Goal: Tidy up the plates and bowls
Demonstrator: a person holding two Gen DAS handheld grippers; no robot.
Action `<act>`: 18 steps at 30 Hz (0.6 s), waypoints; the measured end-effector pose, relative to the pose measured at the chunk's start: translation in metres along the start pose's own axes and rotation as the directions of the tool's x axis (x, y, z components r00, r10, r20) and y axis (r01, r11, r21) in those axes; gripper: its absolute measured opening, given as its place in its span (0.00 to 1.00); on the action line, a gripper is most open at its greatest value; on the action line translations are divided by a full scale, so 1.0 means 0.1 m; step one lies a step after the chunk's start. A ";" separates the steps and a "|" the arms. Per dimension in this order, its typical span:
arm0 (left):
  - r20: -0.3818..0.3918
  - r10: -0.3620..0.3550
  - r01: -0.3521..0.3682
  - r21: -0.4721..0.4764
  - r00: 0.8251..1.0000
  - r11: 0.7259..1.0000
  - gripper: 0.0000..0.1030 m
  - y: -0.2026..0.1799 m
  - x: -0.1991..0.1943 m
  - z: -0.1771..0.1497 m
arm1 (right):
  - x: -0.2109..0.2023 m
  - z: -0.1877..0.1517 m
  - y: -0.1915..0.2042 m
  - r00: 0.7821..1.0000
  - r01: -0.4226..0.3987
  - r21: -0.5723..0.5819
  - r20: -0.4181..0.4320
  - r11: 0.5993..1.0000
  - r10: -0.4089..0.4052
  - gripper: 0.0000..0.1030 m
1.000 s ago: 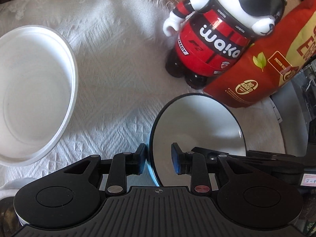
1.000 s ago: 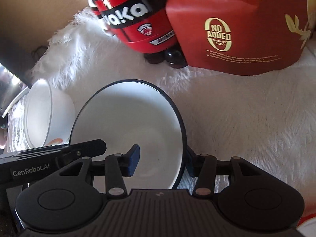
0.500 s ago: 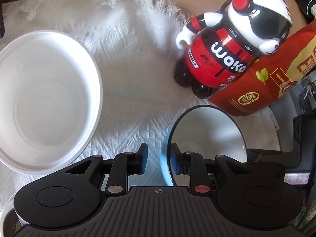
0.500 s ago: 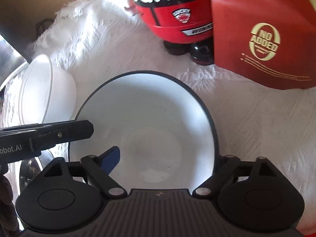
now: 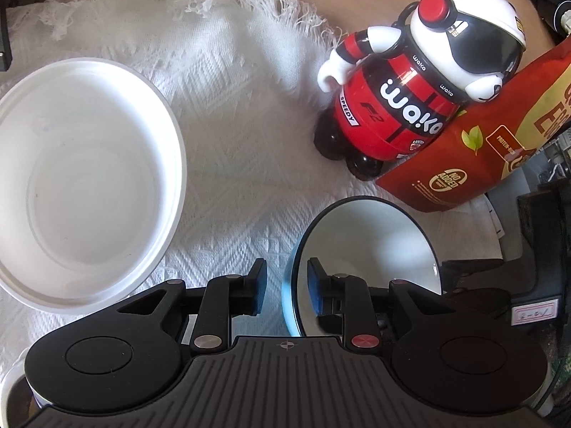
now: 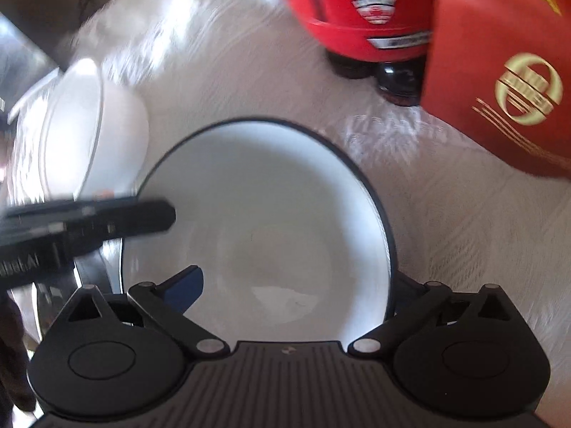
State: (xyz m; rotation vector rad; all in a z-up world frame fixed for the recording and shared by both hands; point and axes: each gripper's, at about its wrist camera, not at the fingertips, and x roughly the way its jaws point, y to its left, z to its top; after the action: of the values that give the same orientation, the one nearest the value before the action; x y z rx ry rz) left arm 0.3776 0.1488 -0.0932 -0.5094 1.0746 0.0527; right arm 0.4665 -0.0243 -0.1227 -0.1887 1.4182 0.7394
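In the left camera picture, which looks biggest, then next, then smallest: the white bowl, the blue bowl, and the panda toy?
1. White bowl, clearly biggest.
2. Panda toy and blue bowl look about alike; the bowl is nearer and partly hidden, so unsure.

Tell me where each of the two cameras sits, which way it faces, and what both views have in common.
Left wrist: sits behind the left gripper, looking forward and down over the white cloth; its fingers straddle the near rim of the blue bowl, with the white bowl to the left.
Right wrist: sits behind the right gripper, looking down into the same blue bowl; its fingers are spread wide. The image is motion-blurred.
Shared: both bowls, the red toy, the red bag, the cloth.
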 end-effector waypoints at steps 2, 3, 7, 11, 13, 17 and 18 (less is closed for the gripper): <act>0.004 0.007 -0.007 0.007 1.000 1.000 0.26 -0.02 0.00 0.01 | -0.04 0.00 -0.04 1.000 -0.002 0.015 0.005 1.000 0.001 0.92; 0.002 0.011 -0.011 0.011 1.000 1.000 0.26 -0.03 0.01 0.01 | -0.08 -0.01 -0.03 1.000 0.021 0.019 0.020 1.000 -0.022 0.85; -0.025 0.037 -0.036 0.030 0.999 0.999 0.26 -0.09 0.14 0.01 | -0.34 -0.13 -0.03 0.980 0.116 0.016 0.162 0.993 -0.117 0.78; -0.052 0.048 -0.045 0.046 0.998 0.998 0.26 -0.15 0.28 0.00 | -0.38 -0.21 -0.20 0.981 0.068 0.116 0.173 0.991 -0.087 0.54; -0.061 0.048 -0.045 0.055 0.997 0.997 0.26 -0.18 0.33 -0.01 | -0.33 -0.24 -0.27 0.984 0.048 0.161 0.161 0.986 -0.074 0.48; -0.075 0.061 -0.056 0.063 0.995 0.996 0.26 -0.20 0.40 -0.04 | -0.26 -0.36 -0.30 0.986 0.013 0.195 0.158 0.981 -0.045 0.46; -0.082 0.061 -0.056 0.061 0.995 0.997 0.26 -0.20 0.41 -0.04 | -0.26 -0.37 -0.29 0.986 0.014 0.192 0.161 0.981 -0.045 0.44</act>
State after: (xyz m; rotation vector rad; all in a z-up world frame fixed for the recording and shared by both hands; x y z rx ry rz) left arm 0.3995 0.1212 -0.1225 -0.4301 1.1699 0.0512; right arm 0.4530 -0.0752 -0.1140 0.0008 1.3164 0.5769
